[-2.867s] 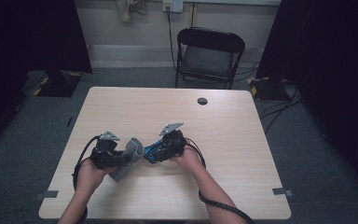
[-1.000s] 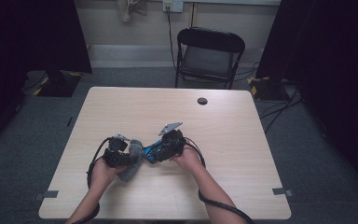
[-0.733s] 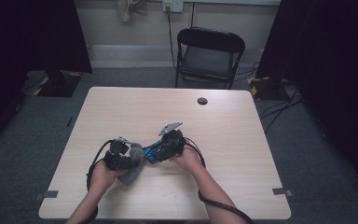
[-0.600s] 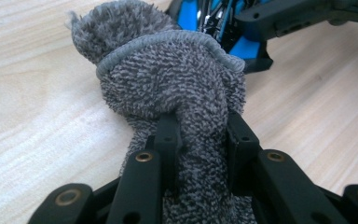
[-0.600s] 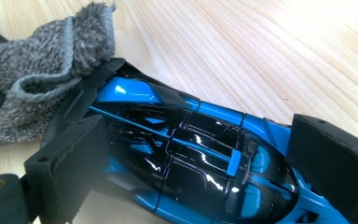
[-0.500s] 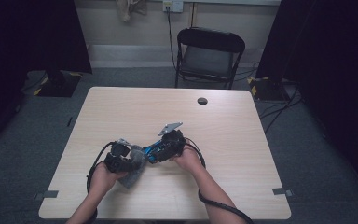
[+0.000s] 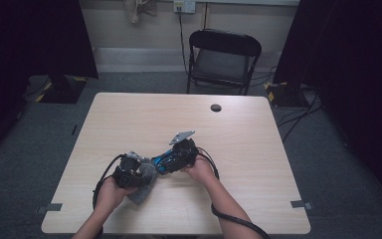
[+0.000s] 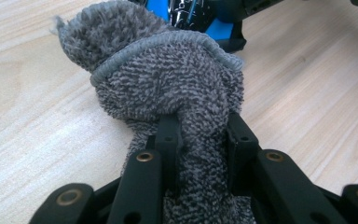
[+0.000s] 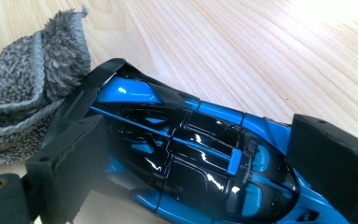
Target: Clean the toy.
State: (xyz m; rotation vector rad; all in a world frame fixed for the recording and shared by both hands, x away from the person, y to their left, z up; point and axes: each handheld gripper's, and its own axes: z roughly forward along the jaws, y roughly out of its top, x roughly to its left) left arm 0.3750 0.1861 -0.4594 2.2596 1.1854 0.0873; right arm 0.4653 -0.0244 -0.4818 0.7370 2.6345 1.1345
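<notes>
Lower centre of the high view: the left gripper [image 7: 129, 174] pinches a bunched grey cloth [image 8: 168, 88] between its jaws, and the right gripper [image 7: 179, 157] clamps a blue-and-black toy car [image 9: 186, 158] by its sides. The cloth meets the car's tail over the table [image 7: 238, 129]. Wiping well probably calls for light strokes while the car is held firm. No readable writing or brand shows.

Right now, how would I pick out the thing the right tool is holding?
On the pale wooden table, look near the front edge where the person's two hands meet. The right tool clamps a toy car by its sides. It is glossy blue and black, hard and shiny, unlike the fuzzy grey cloth at its nose.
</notes>
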